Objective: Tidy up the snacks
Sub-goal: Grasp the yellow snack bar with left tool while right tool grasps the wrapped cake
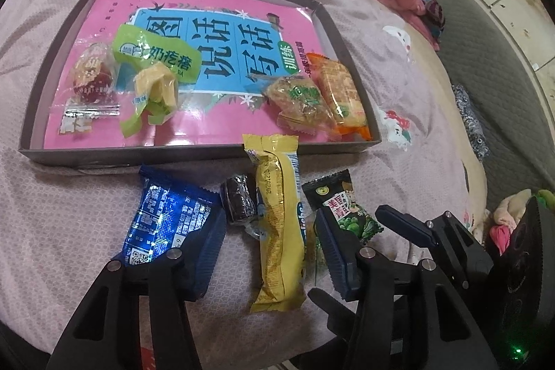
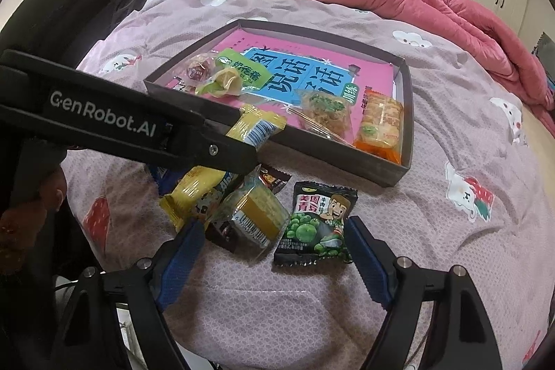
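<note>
left tongs point(image 1: 274, 252): jaws apart, straddling the long yellow snack bar point(image 1: 279, 224), which lies lengthwise between them on the bed sheet point(image 1: 69, 214). neither jaw is seen pressing on it. under the left jaw lies the blue foil packet point(image 1: 163, 221). just ahead of the same jaw, touching the bar's side, sits the dark wrapped candy point(image 1: 239, 201).

right tongs point(image 2: 274, 257): jaws apart, resting low over the sheet. between the jaws, toward the right one, lies the green pea packet point(image 2: 317, 224). toward the left jaw lies a clear-wrapped yellow cake point(image 2: 253, 219), partly on top of a dark wrapper. the left tongs' arm crosses this view from the left, above the yellow bar.

ahead of both tongs stands the shallow tray point(image 1: 201, 149), lined with a pink book cover. the yellow bar's far end overlaps the tray's near wall. inside, left part: a red date candy point(image 1: 90, 77), a green packet point(image 1: 159, 58) and a pale yellow twist-wrapped candy point(image 1: 156, 92). inside, right part: a clear-wrapped crumbly snack point(image 1: 300, 103) and, just beside it, an orange packet point(image 1: 341, 96).
</note>
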### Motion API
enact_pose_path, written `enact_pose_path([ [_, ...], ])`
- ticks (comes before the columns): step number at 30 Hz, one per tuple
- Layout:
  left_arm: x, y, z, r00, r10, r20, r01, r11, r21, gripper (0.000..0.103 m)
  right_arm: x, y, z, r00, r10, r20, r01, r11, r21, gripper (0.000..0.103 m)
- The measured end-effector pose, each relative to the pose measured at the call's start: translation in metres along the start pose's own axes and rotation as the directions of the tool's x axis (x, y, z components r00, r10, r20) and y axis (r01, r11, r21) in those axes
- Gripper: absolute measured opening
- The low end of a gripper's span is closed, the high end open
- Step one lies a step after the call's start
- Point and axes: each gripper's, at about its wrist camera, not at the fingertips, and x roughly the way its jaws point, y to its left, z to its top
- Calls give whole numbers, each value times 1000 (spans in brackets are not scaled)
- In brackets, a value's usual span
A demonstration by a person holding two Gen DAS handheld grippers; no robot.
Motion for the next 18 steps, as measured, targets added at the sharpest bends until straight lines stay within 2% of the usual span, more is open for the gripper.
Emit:
enact_pose_path([
  [14, 6, 13, 2, 998, -49, -37, 47, 998, -41, 41, 12, 6, 6, 998, 61, 9, -61, 997, -55, 63],
  [18, 7, 17, 0, 997, -56, -46, 54, 998, -41, 38, 19, 1, 8, 998, 63, -4, -63, 997, -39, 50],
])
